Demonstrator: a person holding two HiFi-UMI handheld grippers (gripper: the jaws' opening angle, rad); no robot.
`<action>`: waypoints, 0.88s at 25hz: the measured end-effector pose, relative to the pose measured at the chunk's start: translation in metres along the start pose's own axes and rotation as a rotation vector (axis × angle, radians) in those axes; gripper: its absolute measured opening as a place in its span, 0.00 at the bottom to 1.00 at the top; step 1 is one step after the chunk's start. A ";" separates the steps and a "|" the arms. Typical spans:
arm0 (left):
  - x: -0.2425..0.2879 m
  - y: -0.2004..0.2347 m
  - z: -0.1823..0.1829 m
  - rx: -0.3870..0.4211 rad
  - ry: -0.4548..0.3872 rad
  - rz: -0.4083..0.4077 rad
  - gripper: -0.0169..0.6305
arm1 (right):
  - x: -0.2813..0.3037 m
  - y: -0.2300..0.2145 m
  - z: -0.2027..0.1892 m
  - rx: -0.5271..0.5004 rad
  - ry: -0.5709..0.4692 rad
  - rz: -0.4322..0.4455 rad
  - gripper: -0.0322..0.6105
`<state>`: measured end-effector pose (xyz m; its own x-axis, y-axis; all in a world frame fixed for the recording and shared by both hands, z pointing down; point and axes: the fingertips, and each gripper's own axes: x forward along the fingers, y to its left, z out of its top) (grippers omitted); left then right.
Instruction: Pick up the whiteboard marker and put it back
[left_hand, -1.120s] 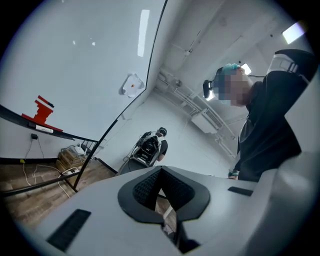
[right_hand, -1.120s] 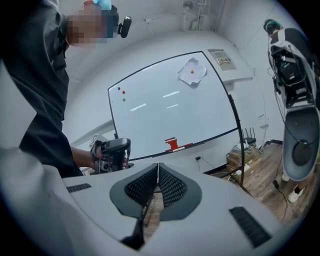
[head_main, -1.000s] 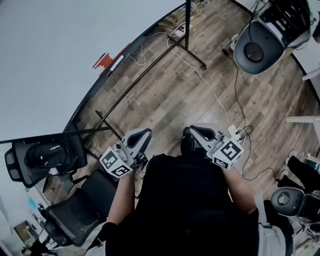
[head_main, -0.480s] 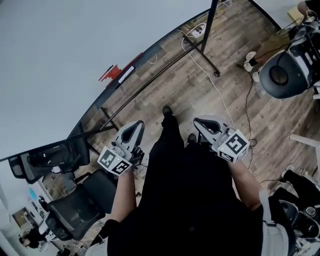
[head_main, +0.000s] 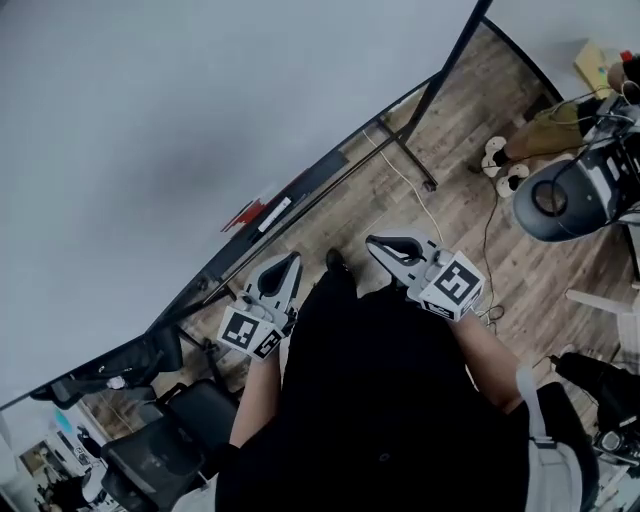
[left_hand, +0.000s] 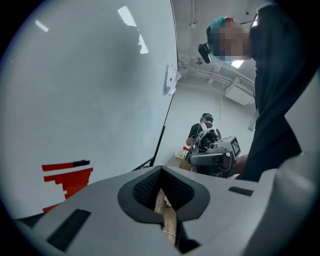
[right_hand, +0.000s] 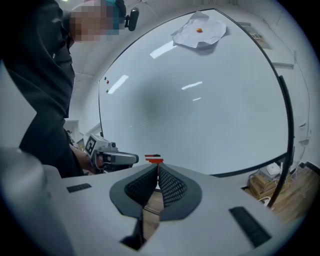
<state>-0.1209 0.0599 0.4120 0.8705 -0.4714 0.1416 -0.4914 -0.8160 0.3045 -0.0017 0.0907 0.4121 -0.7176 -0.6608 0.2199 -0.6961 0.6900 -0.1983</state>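
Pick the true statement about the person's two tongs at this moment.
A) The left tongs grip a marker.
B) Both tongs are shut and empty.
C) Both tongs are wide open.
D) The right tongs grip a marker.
B: in each gripper view, the left tongs and the right tongs have their tips pressed together with nothing between them.

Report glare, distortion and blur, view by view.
Head view: fisheye bows the black frame of the large white whiteboard; even light, no glare. Left gripper view: bright ceiling-light streaks on the board, black vignetted corners. Right gripper view: similar streaks, frame bent into an arc, mosaic patch upper left.
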 end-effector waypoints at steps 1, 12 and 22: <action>0.004 0.006 0.002 0.005 -0.001 0.004 0.05 | 0.009 -0.006 0.006 -0.011 -0.007 0.003 0.08; 0.028 0.058 0.011 0.052 0.056 0.210 0.05 | 0.049 -0.043 0.019 -0.095 0.072 0.250 0.08; 0.036 0.086 -0.003 0.239 0.280 0.378 0.05 | 0.060 -0.088 0.036 -0.150 0.060 0.373 0.08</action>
<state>-0.1319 -0.0256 0.4463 0.5892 -0.6667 0.4564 -0.7367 -0.6753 -0.0354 0.0155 -0.0204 0.4086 -0.9147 -0.3416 0.2157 -0.3744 0.9174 -0.1348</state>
